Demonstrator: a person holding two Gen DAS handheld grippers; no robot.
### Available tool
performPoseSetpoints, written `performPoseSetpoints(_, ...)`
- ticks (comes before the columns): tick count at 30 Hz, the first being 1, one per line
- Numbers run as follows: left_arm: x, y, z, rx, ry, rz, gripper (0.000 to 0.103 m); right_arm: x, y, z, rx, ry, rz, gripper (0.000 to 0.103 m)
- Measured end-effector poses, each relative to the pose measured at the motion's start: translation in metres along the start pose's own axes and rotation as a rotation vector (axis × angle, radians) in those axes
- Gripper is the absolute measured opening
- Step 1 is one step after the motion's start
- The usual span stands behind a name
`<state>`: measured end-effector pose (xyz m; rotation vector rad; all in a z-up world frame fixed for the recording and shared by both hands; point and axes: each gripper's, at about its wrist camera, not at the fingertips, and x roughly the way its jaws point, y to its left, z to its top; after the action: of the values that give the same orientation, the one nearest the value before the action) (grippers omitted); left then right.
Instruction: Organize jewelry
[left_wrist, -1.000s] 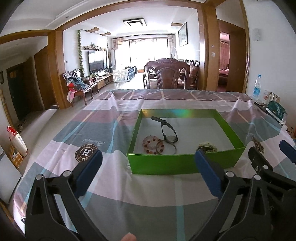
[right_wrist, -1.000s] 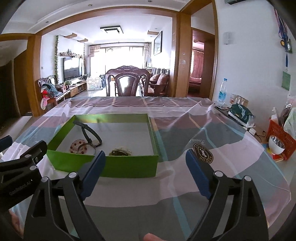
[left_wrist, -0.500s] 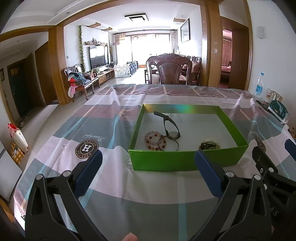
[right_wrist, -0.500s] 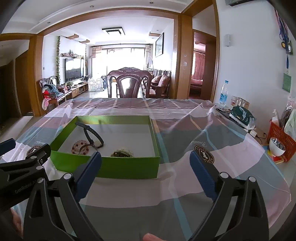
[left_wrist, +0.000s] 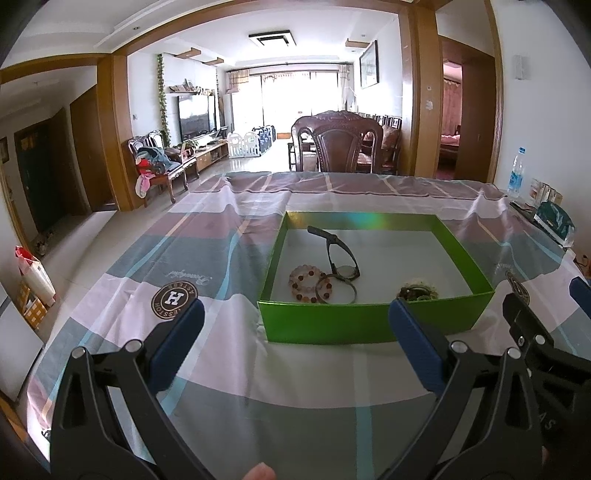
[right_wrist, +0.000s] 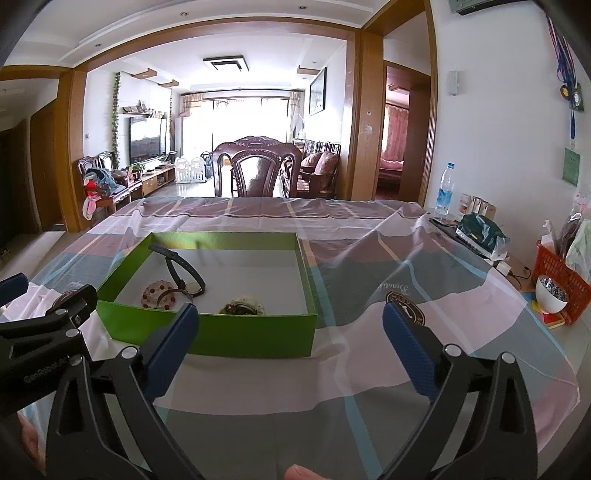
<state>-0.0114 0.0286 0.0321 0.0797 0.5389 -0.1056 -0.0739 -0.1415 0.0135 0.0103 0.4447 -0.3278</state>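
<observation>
Left gripper (left_wrist: 295, 343), blue-padded fingers spread wide with nothing between them, hovers low over the striped grey-pink tablecloth (left_wrist: 207, 236); just ahead sits the shallow green cardboard box (left_wrist: 369, 326), near wall facing the fingertips. Inside, left to right: pink-and-red beaded bracelet (left_wrist: 304, 283), thin metal bangle (left_wrist: 338, 290) overlapping it, black-strapped wristwatch (left_wrist: 341, 258), greenish beaded bracelet (left_wrist: 417, 291) behind the near wall. Right gripper (right_wrist: 291, 343), likewise spread and empty, sits right of the box; dark carved wooden chair (right_wrist: 258, 166) beyond the table.

Table (left_wrist: 122, 266) under striped cloth (left_wrist: 295, 373); green box (left_wrist: 369, 326) on it (open-topped).
</observation>
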Motion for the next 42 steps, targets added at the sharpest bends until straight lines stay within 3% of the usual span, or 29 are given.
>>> performPoseSetpoints(32, 0.009, 0.000, 0.000, 0.000, 0.031, -0.025, 0.099, 0.008, -0.008, -0.004, 0.005, 0.026, 0.003, 0.098)
performPoseSetpoints(42, 0.010, -0.010, -0.002, 0.044, 0.031, -0.007, 0.099, 0.011, -0.009, -0.007, 0.011, 0.036, -0.003, 0.098)
